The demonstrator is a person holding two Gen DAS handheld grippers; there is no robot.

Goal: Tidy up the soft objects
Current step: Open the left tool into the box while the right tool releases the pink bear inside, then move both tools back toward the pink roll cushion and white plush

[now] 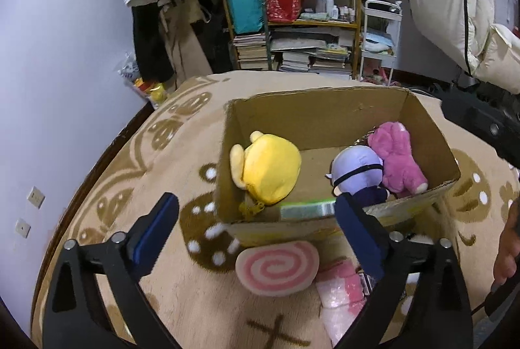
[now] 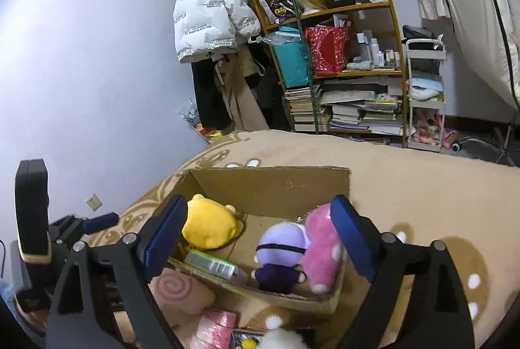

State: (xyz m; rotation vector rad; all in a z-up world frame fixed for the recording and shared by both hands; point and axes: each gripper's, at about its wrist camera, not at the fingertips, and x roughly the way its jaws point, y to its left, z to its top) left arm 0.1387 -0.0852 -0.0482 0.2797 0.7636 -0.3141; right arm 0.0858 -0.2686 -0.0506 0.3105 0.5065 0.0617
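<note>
An open cardboard box (image 1: 318,118) (image 2: 276,186) sits on a beige patterned blanket. Inside lie a yellow plush (image 1: 269,168) (image 2: 208,227), a lilac round-headed doll (image 1: 356,170) (image 2: 281,240), a pink plush (image 1: 398,158) (image 2: 323,246) and a green packet (image 1: 307,208) (image 2: 213,264). A pink spiral cushion (image 1: 276,267) (image 2: 177,288) and a pink-white soft pack (image 1: 341,293) (image 2: 214,329) lie in front of the box. My left gripper (image 1: 256,238) is open and empty above the spiral cushion. My right gripper (image 2: 260,238) is open and empty over the box's near side.
A wooden shelf (image 1: 289,1) (image 2: 338,62) with books, bags and bottles stands behind the bed, with hanging coats (image 2: 208,17) and a white trolley (image 2: 425,95). A white fluffy toy (image 2: 282,337) lies at the bottom of the right wrist view. The other gripper's body (image 2: 32,219) is at left.
</note>
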